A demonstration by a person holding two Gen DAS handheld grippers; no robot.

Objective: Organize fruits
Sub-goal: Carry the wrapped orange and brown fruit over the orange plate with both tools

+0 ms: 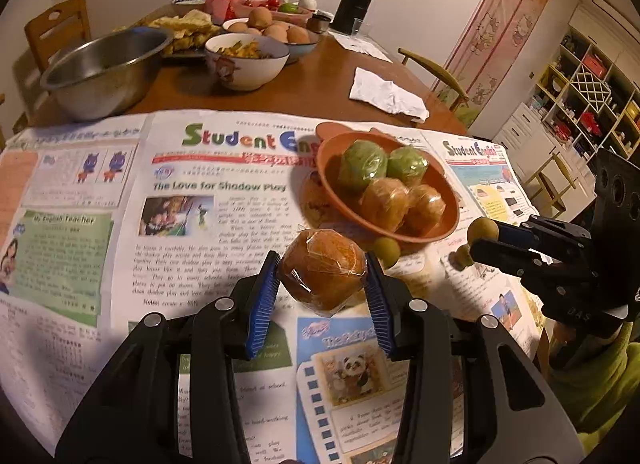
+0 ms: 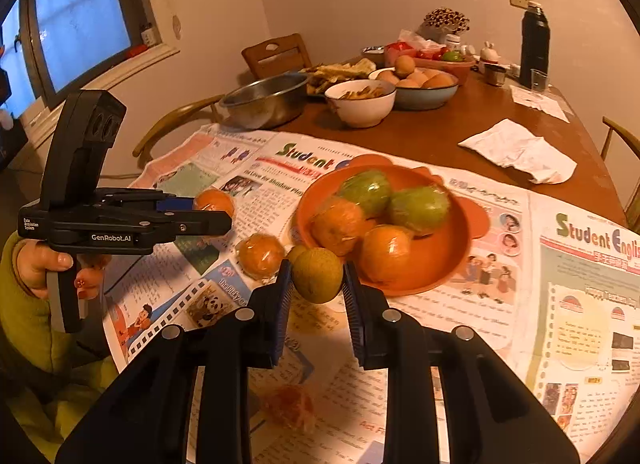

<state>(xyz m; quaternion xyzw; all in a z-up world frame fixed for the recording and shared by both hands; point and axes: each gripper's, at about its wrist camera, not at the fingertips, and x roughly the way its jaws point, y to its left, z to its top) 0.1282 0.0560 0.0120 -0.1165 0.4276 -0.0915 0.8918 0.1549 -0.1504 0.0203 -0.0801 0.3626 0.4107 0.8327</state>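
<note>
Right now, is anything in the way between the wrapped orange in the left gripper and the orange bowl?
Nothing visible blocks it. The left gripper holds the wrapped orange above the newspaper, just short of the orange bowl. Only a small green fruit lies beside the bowl's near rim, low on the paper.

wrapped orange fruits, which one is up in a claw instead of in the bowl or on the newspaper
The wrapped orange fruit clamped in the left claw. Two others sit in the orange bowl, and one lies on the newspaper beside it.
</note>
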